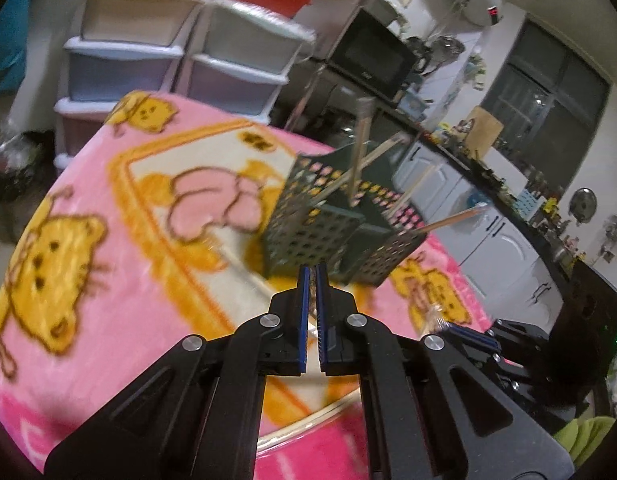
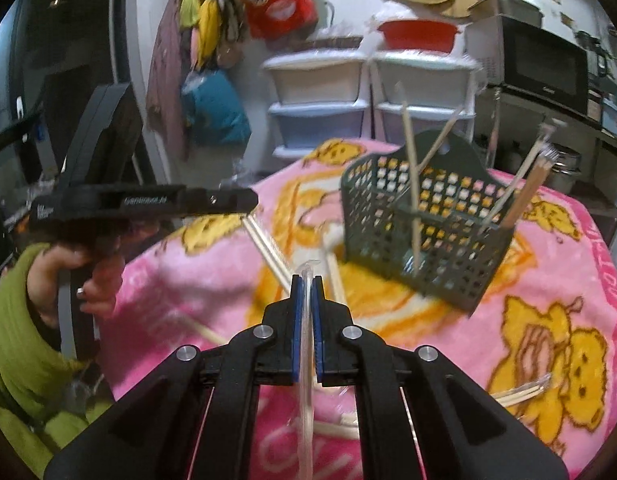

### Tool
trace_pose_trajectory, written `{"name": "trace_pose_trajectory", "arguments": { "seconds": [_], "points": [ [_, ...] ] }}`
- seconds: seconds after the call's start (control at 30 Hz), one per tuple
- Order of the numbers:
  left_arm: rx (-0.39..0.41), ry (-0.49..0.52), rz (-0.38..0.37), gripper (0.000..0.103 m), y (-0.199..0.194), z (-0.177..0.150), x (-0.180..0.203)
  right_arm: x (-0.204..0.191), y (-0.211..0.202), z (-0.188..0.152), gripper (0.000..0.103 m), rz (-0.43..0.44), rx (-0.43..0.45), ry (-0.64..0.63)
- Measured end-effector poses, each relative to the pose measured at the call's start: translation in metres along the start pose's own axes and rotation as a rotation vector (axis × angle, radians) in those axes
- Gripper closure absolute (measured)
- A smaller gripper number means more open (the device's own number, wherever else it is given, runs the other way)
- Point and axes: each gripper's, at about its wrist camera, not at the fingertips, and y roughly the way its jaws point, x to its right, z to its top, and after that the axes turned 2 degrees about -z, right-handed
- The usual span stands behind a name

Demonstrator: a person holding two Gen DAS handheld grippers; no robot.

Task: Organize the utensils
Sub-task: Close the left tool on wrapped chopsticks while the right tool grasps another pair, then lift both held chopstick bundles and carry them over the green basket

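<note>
Two tools are up: my right tool [image 2: 307,280] is pinched on a clear-wrapped chopstick pair [image 2: 306,360] running back between its pads, and my left tool [image 1: 314,270] is nearly closed, though blur hides whether anything sits in it. The green basket [image 2: 424,220] stands ahead and to the right of my right tool, with sticks already leaning out at angles. I judge the step is dropping this pair in, so I'd tip it upright and enter the open near compartment, avoiding those leaning sticks. Loose chopsticks [image 2: 268,246] lie just ahead on the pink blanket [image 2: 548,280]; its edge falls away far right.
</note>
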Motion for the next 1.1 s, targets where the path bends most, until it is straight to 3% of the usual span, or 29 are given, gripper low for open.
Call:
{"name": "trace_pose_trajectory", "arguments": {
  "seconds": [0.43, 1.1],
  "points": [
    [0.067, 0.094, -0.095, 0.102, -0.005, 0.035, 0.047, 0.028, -0.035, 0.03, 0.098, -0.031, 0.153, 0.082],
    [0.16, 0.198, -0.174, 0.102, -0.017, 0.079, 0.098, 0.049, -0.067, 0.081, 0.098, -0.08, 0.341, 0.108]
  ]
}}
